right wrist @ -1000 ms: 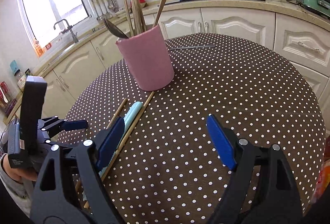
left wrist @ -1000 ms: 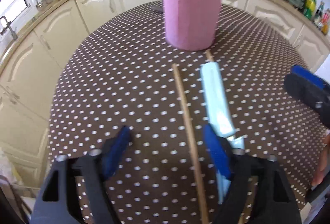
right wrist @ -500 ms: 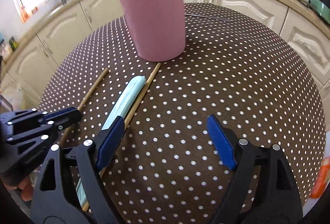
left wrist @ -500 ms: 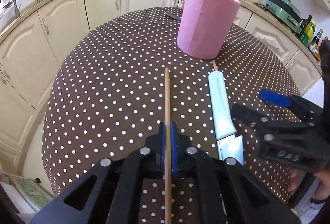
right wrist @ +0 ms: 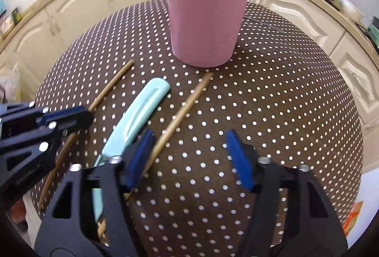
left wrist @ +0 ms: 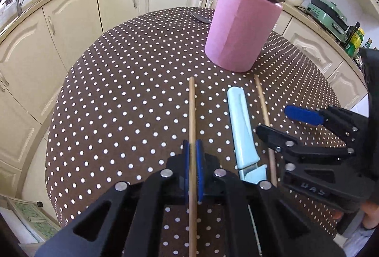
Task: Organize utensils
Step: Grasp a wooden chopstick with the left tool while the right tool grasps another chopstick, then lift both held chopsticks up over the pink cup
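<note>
Left gripper [left wrist: 192,162] is pinched tight on one wooden chopstick [left wrist: 192,115] lying mid-bench [left wrist: 118,91]. Right gripper [right wrist: 189,157] is closing, its pads not yet pressing the second chopstick [right wrist: 182,112] between them, beside the pale-blue knife [right wrist: 139,112]. Pink holder [right wrist: 206,13] stands behind.

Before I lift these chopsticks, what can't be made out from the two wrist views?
- Right chopstick: near end hidden under the right gripper, right wrist view.
- Left chopstick: near end cut off by the frame edge, left wrist view.
- Knife: blade hidden behind the left gripper.
- Pink holder: contents cut off by the top edge, blurred.
</note>
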Demonstrator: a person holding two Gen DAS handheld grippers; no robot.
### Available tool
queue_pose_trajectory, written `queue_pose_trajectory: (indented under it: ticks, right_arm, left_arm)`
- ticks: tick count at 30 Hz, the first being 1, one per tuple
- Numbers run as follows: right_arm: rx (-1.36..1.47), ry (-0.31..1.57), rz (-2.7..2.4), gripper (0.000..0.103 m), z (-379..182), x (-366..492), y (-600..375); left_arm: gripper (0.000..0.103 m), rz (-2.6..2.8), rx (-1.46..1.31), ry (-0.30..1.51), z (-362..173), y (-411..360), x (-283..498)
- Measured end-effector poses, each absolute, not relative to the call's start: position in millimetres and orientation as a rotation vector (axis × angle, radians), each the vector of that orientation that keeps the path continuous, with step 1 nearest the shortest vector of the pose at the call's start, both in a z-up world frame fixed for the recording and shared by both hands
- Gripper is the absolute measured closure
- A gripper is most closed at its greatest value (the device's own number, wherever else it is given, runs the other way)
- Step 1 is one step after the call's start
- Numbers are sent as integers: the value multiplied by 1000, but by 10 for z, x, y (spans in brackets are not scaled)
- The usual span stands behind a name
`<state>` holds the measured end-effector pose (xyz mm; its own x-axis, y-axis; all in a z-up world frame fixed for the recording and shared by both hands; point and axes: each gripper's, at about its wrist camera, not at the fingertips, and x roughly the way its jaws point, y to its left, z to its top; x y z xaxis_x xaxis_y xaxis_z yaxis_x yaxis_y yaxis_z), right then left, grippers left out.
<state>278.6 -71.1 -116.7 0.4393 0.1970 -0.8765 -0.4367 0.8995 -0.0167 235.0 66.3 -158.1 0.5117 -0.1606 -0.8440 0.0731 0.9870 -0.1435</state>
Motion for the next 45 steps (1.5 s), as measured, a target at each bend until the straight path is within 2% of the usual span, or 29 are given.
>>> queue_pose_trajectory:
  ticks: [2,5,7,12,18,26,30,40,45]
  right_arm:
    - [-271,1072,409,72,-1130,2826,-782]
    - [-231,1113,431,90,-1095,2881,-961]
    - [-201,1116,434,98,-1092,2900,-1090]
    - [-104,1101,448,98,-1072,2864,-1442]
    - [-63,958,451,98,-832,2681,-1714]
    - [90,624,557,98,-141,2384,-1890]
    - [136,517,596,98,97,2444,-1908]
    - [147,354,619,98,596,2642,-1823]
    - [114,301,602,98,812,2790,-1747]
  left_arm:
    - [97,-156,-94,1022,-1569,621,2363]
    - [97,-166,-110,1011,-1529,586,2352]
    - [98,-176,-122,985,-1472,582,2322]
    - [98,-218,-128,934,-1323,511,2210]
    - [98,-280,-117,822,-1073,372,2014]
    - [98,-331,-213,542,-669,431,1832]
    - [98,-329,-261,423,-474,455,1845]
    - [98,-321,-303,79,53,474,2136]
    - [97,-307,-329,-13,143,466,2405]
